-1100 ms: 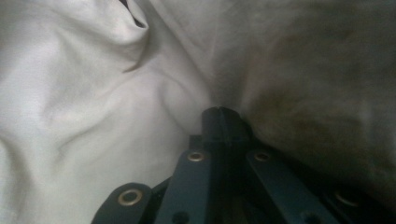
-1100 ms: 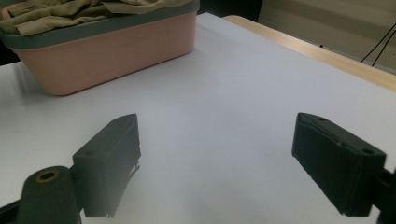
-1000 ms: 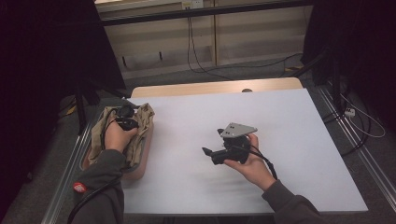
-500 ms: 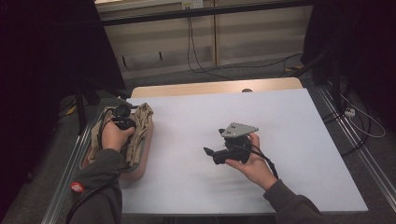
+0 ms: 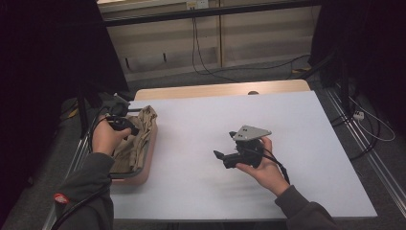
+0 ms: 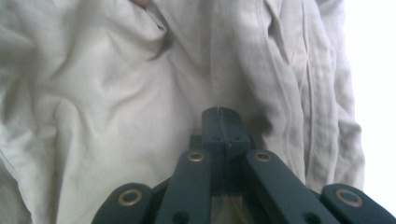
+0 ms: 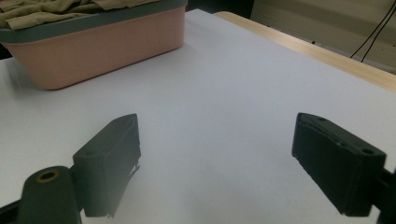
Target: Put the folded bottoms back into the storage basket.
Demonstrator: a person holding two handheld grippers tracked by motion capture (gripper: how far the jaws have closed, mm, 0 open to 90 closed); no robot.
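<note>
In the pink bin [image 5: 146, 163], beige cloth [image 5: 136, 141]

Beige cloth [image 5: 139, 139] crumpled, wrinkled, piled in pink basket [image 5: 149, 158] with grey rim at table's left edge; upper part pulled up, bunched.

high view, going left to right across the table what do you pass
left claw shut on the beige cloth → pink basket that holds the cloth → bare white table → right claw open, held above the table
</note>
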